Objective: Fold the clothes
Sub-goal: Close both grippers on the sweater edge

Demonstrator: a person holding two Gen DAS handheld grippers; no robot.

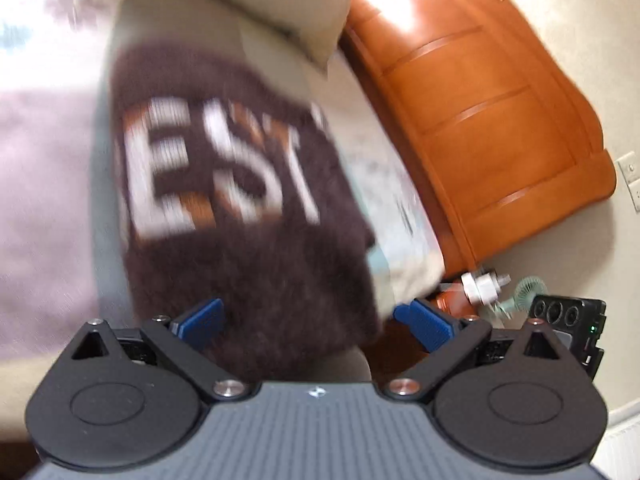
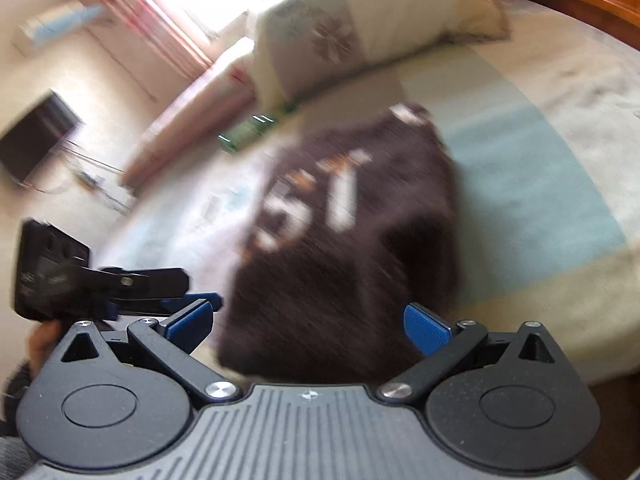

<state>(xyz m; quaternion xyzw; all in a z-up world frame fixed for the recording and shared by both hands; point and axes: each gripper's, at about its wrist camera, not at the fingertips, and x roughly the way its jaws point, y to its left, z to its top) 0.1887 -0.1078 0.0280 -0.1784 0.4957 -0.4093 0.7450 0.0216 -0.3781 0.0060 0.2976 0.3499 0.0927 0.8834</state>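
The dark brown fuzzy sweater [image 1: 240,200] is left folded on the bed [image 2: 540,184], both the left gripper [image 1: 316,320] and right gripper [image 2: 316,320] being held released above its near edge.

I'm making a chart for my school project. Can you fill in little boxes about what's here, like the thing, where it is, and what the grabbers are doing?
thing: fuzzy dark brown sweater with big white letters
where: lying on the bed, already folded small
near it: pillow further up the bed
beside the bed: orange wooden headboard
left gripper: open, holding nothing
right gripper: open, holding nothing
picture: blurry, small details unclear
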